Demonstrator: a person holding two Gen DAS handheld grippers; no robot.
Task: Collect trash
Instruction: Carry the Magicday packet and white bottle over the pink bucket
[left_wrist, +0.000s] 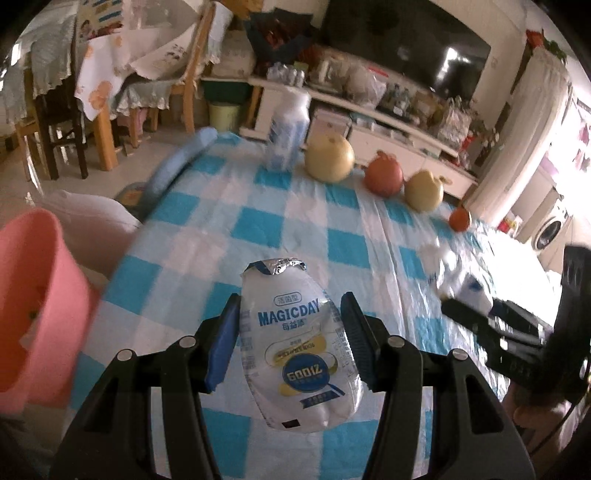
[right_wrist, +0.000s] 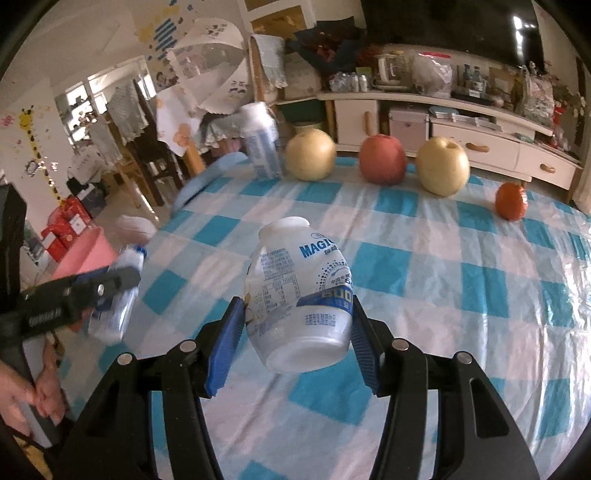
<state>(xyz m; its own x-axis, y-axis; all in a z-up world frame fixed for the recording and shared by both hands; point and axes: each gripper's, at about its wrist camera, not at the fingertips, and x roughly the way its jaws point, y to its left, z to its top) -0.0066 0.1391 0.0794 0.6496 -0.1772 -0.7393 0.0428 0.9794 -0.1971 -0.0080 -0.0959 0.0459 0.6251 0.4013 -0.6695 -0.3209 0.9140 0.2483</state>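
Note:
A squashed white Magicday drink bottle (left_wrist: 299, 347) with a torn foil lid hangs above the checked tablecloth (left_wrist: 258, 229), and my left gripper (left_wrist: 291, 299) is shut on its sides. My right gripper (right_wrist: 295, 301) is shut on a second white Magicday bottle (right_wrist: 299, 280), open-mouthed and tilted, also clear of the cloth. Each gripper shows in the other's view: the right gripper (left_wrist: 480, 314) at the right edge, the left gripper (right_wrist: 110, 284) at the left with its bottle (right_wrist: 118, 306). A third white bottle (left_wrist: 288, 129) stands at the table's far edge. A pink bin (left_wrist: 33, 295) sits off the left edge.
Along the far edge lie a yellow pear (right_wrist: 310, 155), a red apple (right_wrist: 382, 158), another pear (right_wrist: 443, 166) and a small orange fruit (right_wrist: 511, 201). A blue cloth (right_wrist: 207, 177) hangs over the far left corner. Chairs and a low cabinet stand beyond. A hand (right_wrist: 33, 391) holds the left gripper's handle.

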